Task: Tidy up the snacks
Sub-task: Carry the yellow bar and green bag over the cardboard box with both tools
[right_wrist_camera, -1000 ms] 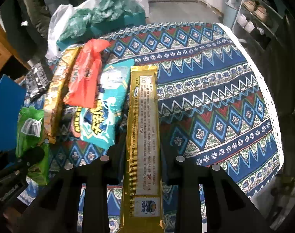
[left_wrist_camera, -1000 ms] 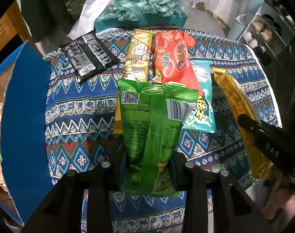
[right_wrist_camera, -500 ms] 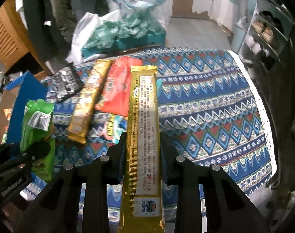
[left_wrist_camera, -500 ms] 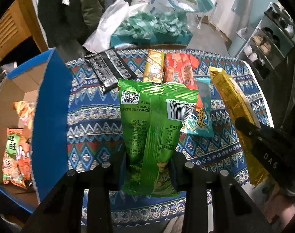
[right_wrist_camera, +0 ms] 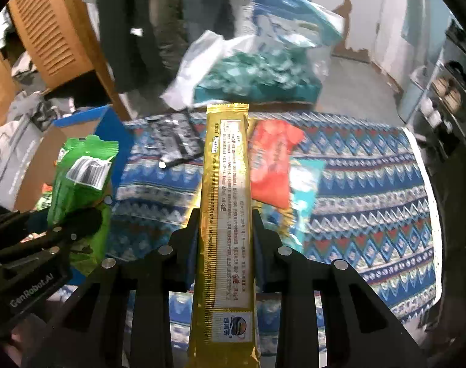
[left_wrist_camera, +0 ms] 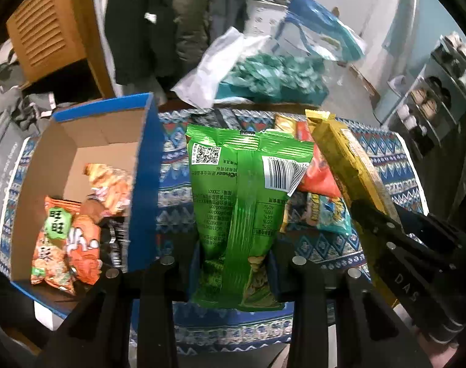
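Note:
My left gripper is shut on a green snack bag and holds it above the patterned tablecloth, just right of an open blue cardboard box that holds several orange snack packs. My right gripper is shut on a long gold snack pack, also lifted; it shows at the right of the left wrist view. The green bag and the box show at the left of the right wrist view.
On the cloth lie a red pack, a teal pack, a black pack and a yellow pack. A teal bundle in plastic bags sits behind the table. A wooden cabinet stands at the back left, shelves at the right.
Both grippers have risen and swung left with their packs. The open blue box with its orange packs has come into full view beside the green bag.

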Available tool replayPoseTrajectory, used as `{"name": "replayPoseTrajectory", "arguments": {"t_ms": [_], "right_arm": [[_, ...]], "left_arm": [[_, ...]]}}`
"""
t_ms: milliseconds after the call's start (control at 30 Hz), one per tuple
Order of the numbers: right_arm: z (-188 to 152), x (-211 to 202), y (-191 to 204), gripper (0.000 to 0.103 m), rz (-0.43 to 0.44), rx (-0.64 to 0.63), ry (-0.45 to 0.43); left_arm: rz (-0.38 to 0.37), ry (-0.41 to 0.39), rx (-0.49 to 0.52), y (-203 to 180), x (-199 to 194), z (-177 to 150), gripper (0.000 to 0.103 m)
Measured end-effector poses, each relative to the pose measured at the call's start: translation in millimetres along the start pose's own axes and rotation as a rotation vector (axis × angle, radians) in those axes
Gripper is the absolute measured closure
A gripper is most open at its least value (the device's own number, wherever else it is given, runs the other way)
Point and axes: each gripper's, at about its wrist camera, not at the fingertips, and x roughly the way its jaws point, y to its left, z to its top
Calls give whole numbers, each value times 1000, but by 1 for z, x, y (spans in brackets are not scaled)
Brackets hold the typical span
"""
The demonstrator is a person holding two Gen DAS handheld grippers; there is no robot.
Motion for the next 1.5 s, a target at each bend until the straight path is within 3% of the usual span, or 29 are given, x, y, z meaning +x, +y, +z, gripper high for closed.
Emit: {"name": "replayPoseTrajectory", "arguments": {"t_ms": [433, 967, 1500], "right_arm": [[26, -2, 98, 75, 103, -134, -30], [36, 22, 206, 75, 191, -263, 11], [32, 54, 256, 75, 228, -313, 78]], "left_arm": [[56, -57, -138, 84, -26, -3, 67], [137, -76, -316, 193, -38, -22, 67], [170, -22, -402, 241, -18, -35, 67]]}}
